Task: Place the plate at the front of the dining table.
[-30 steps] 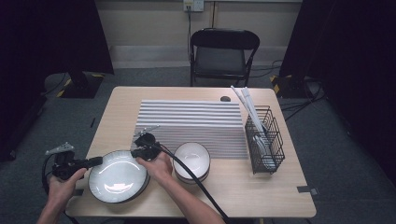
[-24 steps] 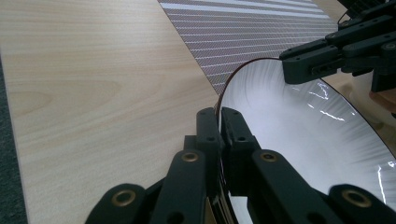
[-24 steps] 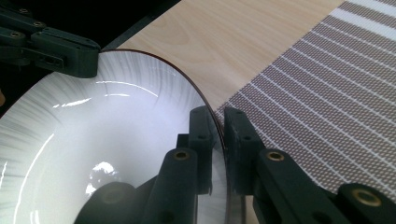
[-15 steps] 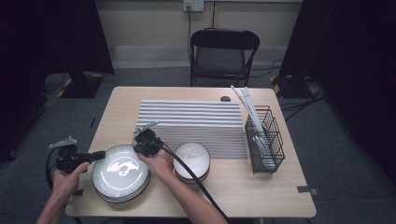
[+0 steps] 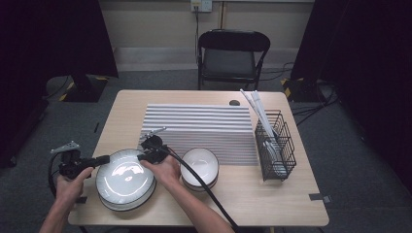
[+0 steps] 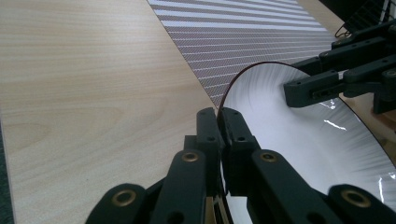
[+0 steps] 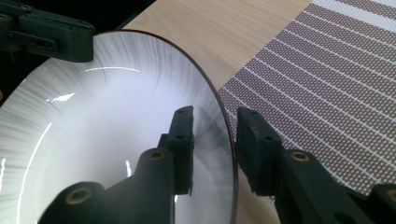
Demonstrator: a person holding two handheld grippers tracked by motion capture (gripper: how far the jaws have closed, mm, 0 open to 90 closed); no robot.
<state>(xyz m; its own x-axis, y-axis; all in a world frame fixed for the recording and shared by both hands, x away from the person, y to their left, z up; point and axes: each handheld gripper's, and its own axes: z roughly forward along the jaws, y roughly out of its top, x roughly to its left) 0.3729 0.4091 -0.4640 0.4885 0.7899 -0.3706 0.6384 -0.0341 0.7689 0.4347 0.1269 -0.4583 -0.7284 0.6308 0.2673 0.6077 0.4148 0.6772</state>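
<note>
The right tongs [image 7: 212, 140] have just been opening astride the plate's [image 5: 124, 177] rim, the left tongs [image 6: 219, 126] clamp its left edge, suggesting a handover.

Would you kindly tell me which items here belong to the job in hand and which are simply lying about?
In hand:
top plate
plate stack beneath it
left tool, clamped on its rim
right tool, jaws astride the rim, just opening

Lying about:
bowls
striped mat
wire rack
chair
</note>
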